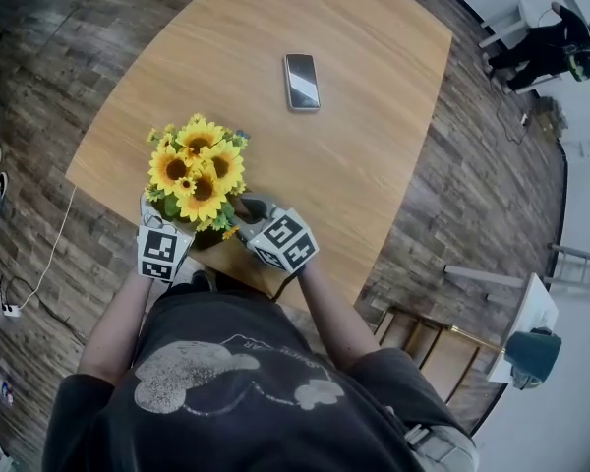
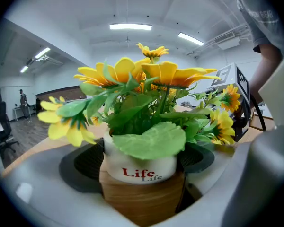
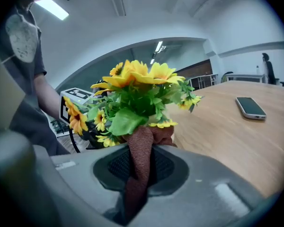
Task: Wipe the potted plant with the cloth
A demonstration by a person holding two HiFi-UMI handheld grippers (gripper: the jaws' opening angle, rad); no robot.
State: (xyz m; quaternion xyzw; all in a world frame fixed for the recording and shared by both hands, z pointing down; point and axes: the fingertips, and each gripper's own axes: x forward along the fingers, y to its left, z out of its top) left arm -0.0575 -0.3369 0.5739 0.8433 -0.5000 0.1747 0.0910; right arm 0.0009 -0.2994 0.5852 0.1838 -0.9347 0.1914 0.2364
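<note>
Lit brightly and evenly from ceiling strips; soft shadows on the counter. Bends at fisheye edges, darkens in corners; seemingly blurs nearest the lens.

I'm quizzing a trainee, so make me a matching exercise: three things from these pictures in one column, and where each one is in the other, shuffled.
1. potted plant
2. cloth
3. phone

A. lying on the table, away from both grippers
B. gripped between the jaws of the left gripper
C. pinched in the jaws of the right gripper

Pairs: 1-B, 2-C, 3-A
</note>
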